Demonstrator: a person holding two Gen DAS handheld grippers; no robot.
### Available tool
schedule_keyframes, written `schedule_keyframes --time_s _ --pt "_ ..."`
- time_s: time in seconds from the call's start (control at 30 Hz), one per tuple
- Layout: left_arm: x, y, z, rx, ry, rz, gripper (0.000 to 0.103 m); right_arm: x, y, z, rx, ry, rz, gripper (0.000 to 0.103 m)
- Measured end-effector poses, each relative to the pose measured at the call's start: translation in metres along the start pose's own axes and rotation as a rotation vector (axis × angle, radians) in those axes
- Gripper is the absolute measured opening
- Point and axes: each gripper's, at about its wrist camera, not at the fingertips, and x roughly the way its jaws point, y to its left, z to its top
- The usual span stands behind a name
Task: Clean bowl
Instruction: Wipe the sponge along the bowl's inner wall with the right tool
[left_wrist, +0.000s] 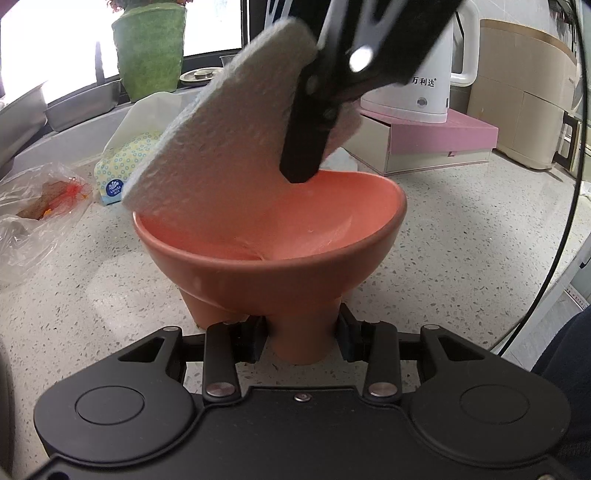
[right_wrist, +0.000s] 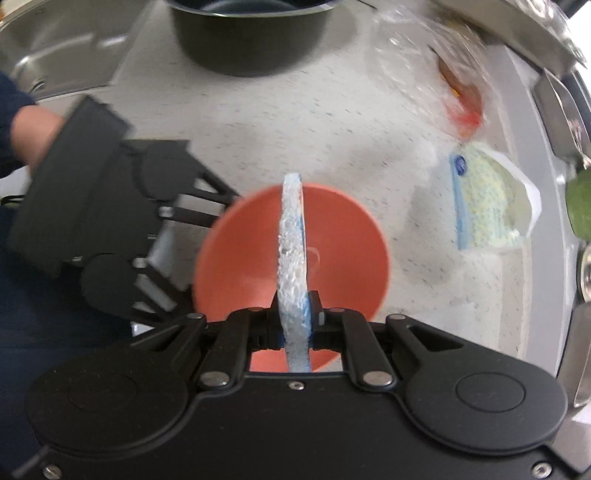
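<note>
An orange footed bowl (left_wrist: 258, 280) stands on the speckled counter. My left gripper (left_wrist: 301, 339) is shut on one of its legs, a pad on each side. Above the bowl my right gripper (left_wrist: 314, 122) points steeply down, shut on a white and blue sponge (left_wrist: 221, 140). The sponge hangs tilted over the bowl's far rim; I cannot tell whether it touches. In the right wrist view the sponge (right_wrist: 291, 240) stands edge-on between the right gripper's (right_wrist: 295, 325) pads, over the bowl (right_wrist: 343, 251). The left gripper (right_wrist: 184, 266) reaches under the bowl from the left, held by a hand (right_wrist: 33, 136).
A tissue pack (left_wrist: 122, 166) and a clear plastic bag (left_wrist: 33, 214) lie left of the bowl. A white kettle (left_wrist: 424, 85) sits on a pink box (left_wrist: 436, 136) at the back right. A dark pot (right_wrist: 251, 33) and a steel sink (right_wrist: 55, 48) are beyond the bowl.
</note>
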Motion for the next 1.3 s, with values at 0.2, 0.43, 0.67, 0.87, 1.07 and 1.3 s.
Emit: schedule_keyframes --time_s 0.2,0.43,0.67,0.87,1.07,1.3 --pt "-0.001 0.000 0.001 0.000 0.001 -0.002 0.038 0.006 -0.012 -0.016 0.033 0.031 -0.015 0.012" --pt "-0.001 0.000 0.002 -0.004 0.005 -0.003 0.038 0.001 -0.009 -0.034 0.034 0.046 -0.009 0.012" --pt "0.000 0.001 0.002 -0.004 0.010 -0.003 0.038 -0.005 0.005 -0.043 0.021 0.039 0.017 0.012" --pt "0.000 0.000 0.004 0.007 0.017 0.001 0.038 -0.014 0.018 -0.039 0.033 -0.012 0.053 0.012" --pt "0.001 -0.001 0.006 0.027 0.032 -0.004 0.038 -0.020 0.017 -0.040 0.091 -0.065 0.065 0.012" --pt "0.002 -0.002 0.007 0.045 0.038 -0.006 0.039 -0.026 0.005 -0.044 0.198 -0.111 0.035 0.012"
